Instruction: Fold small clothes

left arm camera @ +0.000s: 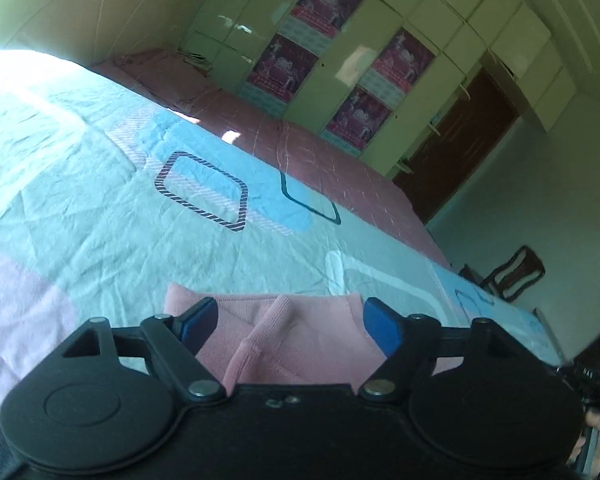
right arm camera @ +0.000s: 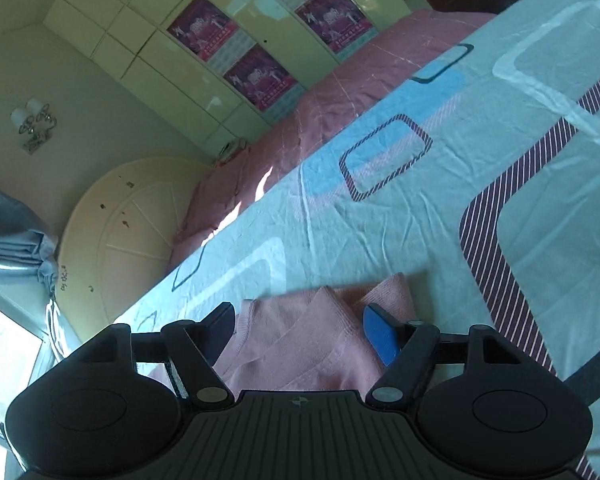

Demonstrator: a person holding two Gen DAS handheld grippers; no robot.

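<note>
Pink garment point(left arm camera: 300, 344), near part hidden behind open left hand-held gripper point(left arm camera: 290, 326)

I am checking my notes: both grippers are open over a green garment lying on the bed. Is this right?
Not quite. The garment is pink, not green, as both wrist views show. The rest holds: the left gripper and right gripper are open over it, and it lies on the bed.

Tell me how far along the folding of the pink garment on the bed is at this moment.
Looks done: the pink garment lies on the bedsheet with layers already turned over one another, so at least one fold seems made. In hand: nothing; the left gripper and right gripper both stand open over it. Left: any further folds; how much of the garment remains unfolded is hidden.
</note>
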